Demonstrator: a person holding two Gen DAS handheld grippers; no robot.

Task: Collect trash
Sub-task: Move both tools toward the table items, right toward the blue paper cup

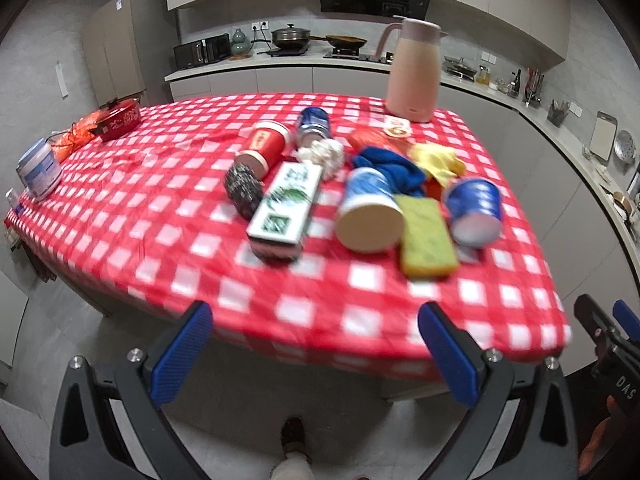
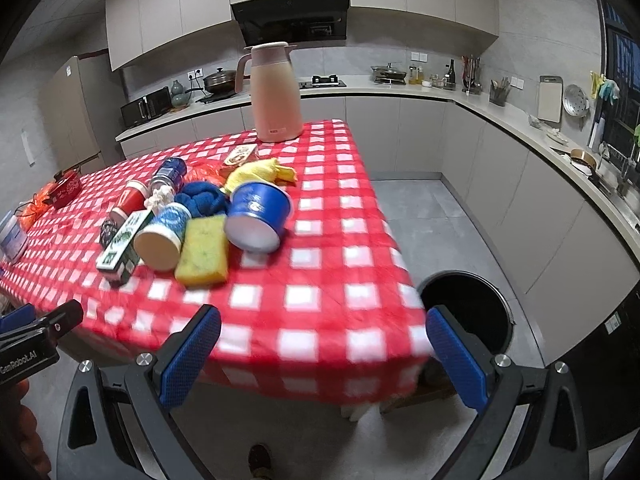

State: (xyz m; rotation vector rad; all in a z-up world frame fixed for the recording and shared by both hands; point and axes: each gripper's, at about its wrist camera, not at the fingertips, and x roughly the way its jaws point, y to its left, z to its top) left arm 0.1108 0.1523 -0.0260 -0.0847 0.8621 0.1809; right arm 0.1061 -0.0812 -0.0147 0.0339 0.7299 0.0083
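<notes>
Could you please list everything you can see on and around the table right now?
Paper cups: three, two blue, one red, on their sides mid-table.
Can: one, blue, behind the cups.
Carton: one, white-green, lying flat.
Sponge: one, yellow, between the blue cups.
Cloths: blue and yellow, bunched behind.
Jug: one, pink, far edge.
Bin: one, black, floor beside the table.
Left gripper: open, empty.
Right gripper: open, empty.

Dim indoor light, heavy fisheye warp w/ dark corners, motion blur on tablecloth (image 1: 200, 240).
</notes>
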